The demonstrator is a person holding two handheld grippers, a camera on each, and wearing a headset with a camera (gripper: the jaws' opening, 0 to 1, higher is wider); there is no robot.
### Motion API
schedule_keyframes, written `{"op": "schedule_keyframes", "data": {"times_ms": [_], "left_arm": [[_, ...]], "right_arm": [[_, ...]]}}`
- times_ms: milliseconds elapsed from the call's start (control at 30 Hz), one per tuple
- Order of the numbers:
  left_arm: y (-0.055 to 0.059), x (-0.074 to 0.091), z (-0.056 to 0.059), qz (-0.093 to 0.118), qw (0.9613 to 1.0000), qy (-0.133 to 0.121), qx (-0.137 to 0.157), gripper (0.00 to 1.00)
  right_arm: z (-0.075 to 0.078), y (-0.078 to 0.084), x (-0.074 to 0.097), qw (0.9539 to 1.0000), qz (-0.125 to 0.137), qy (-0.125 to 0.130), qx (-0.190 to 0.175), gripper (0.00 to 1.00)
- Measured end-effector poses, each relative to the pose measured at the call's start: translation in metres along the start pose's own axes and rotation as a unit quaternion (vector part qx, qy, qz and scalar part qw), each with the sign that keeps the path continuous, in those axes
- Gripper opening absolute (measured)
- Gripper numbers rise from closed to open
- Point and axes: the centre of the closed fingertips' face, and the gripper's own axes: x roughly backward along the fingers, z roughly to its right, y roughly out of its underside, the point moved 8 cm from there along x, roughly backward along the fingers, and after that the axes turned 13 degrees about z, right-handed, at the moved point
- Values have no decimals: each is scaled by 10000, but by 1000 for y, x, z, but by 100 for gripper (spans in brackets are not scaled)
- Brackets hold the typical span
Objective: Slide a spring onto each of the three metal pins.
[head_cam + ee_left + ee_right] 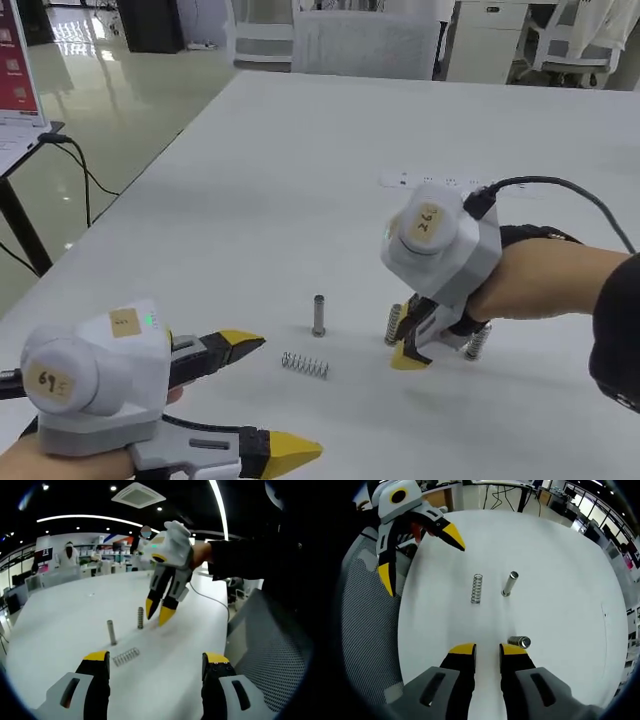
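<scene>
The left gripper hovered low, fingers wide apart and empty. A loose spring lay on the bench near the bare pin. The right gripper, fingers narrowly apart and empty, pointed down between a sprung pin and a second sprung pin.

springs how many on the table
3 springs: one lying loose by the bare pin, one on a pin left of the right gripper in the head view, one right of it.

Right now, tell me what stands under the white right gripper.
Two upright spring-covered metal pins, one left of the right gripper's jaws, the other right. The gripper's body hides the white table behind them.
</scene>
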Motion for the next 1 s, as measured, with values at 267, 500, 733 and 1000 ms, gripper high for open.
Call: {"op": "schedule_keyframes", "data": {"times_ms": [267, 500, 733, 1000], "left_arm": [[-1, 0, -3, 23, 10000, 38, -20, 71], [-2, -1, -3, 12, 9998, 200, -21, 71], [-7, 5, -2, -32, 9994, 357, -9, 71], [-14, 14, -1, -130, 9988, 477, -11, 71]], "right_arm": [[-8, -11, 4, 10000, 71, 5, 63, 16], [-18, -19, 5, 9999, 95, 59, 81, 16], [-29, -27, 4, 9999, 135, 96, 7, 16], [-33, -38, -3, 9996, 244, 109, -110, 15]]}}
